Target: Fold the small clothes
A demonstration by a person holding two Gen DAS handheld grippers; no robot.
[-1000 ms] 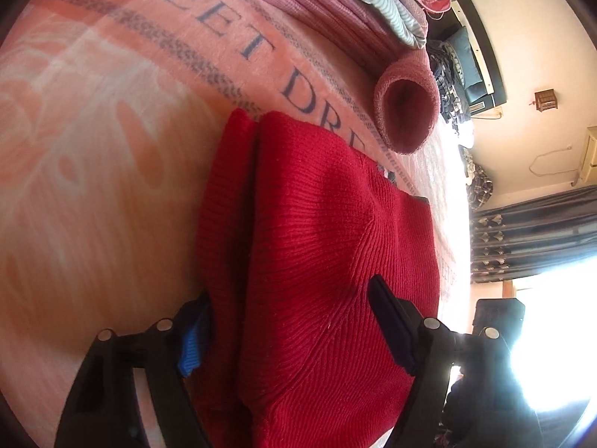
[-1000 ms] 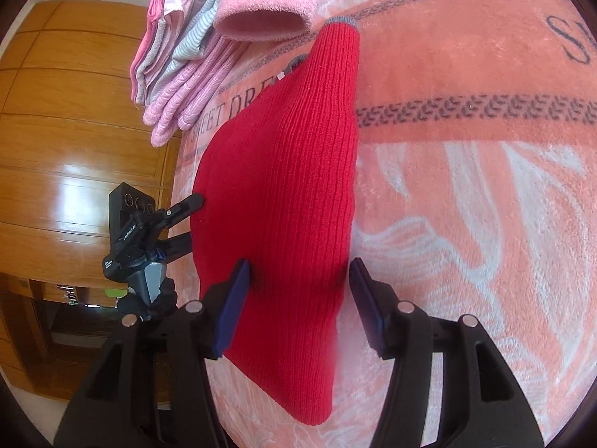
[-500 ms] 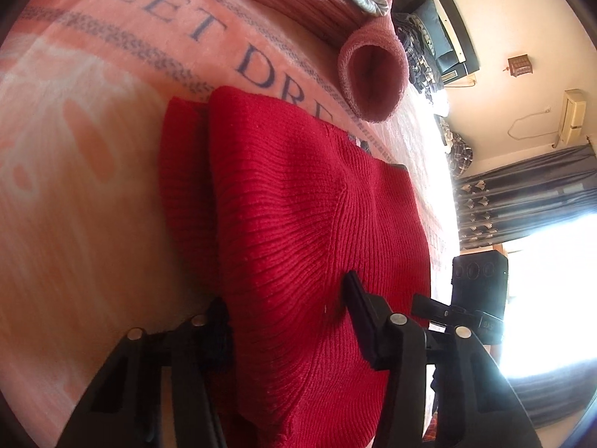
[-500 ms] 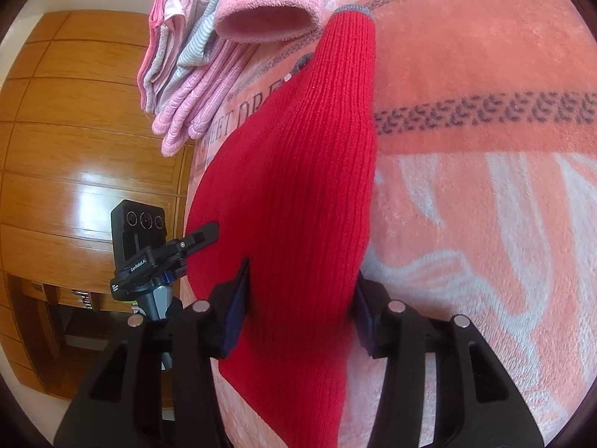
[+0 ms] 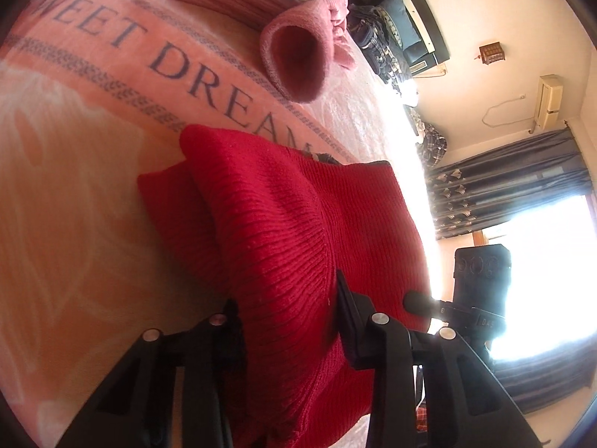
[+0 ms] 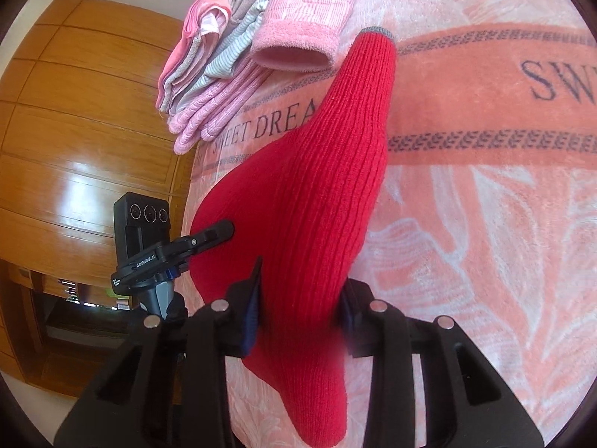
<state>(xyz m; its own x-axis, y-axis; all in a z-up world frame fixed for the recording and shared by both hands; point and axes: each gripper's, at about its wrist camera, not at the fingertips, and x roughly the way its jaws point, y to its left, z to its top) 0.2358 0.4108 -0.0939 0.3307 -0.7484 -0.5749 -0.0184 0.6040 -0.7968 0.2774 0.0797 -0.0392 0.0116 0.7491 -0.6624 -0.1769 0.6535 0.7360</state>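
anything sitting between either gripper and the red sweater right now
Nothing visible does. The left gripper and the right gripper are each already closed on a bunch of the red sweater, with knit directly between the fingers.

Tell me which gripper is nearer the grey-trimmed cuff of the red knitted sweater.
Right. The right gripper clamps the sleeve that ends in that grey-trimmed cuff; the left gripper clamps the red knitted sweater body, off to the side.

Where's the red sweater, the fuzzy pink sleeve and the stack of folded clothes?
red sweater [image 6: 309, 201], right wrist view, on its ribbed middle.
fuzzy pink sleeve [image 6: 298, 43], right wrist view, on its cuff.
stack of folded clothes [image 6: 209, 74], right wrist view, on its layered edges.
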